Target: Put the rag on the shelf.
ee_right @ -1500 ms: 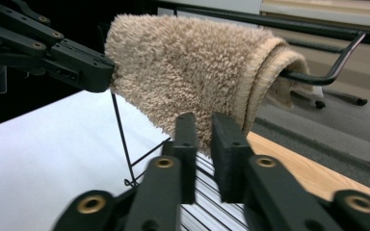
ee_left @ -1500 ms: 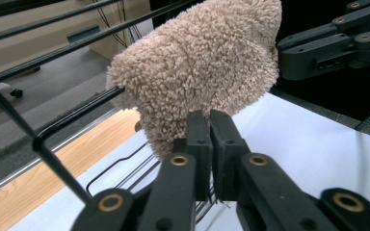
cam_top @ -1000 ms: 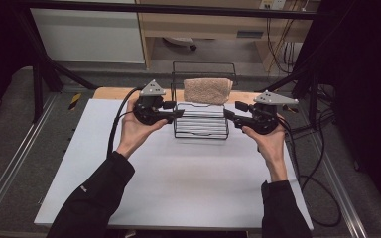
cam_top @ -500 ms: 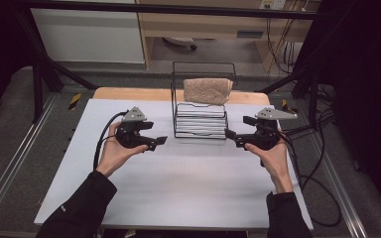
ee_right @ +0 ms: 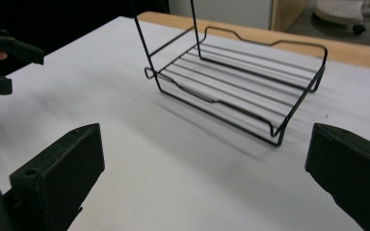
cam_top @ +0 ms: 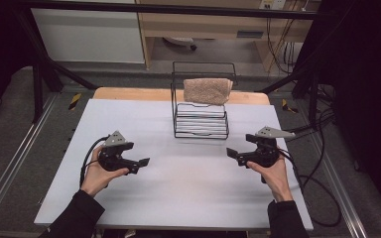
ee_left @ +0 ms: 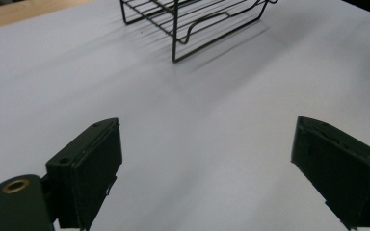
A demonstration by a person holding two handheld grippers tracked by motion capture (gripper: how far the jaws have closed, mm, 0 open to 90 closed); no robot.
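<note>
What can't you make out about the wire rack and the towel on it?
- Wire rack, left gripper view: upper tier cut off by the top edge.
- Rack, right gripper view: uprights also leave the frame at the top.
- Folded towel, high view: too small to tell how it is folded.

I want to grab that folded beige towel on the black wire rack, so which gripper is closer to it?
Right, though only slightly. The right gripper sits below and just right of the folded beige towel on the black wire rack; the left gripper is farther off, lower left. Both are open and empty.
</note>
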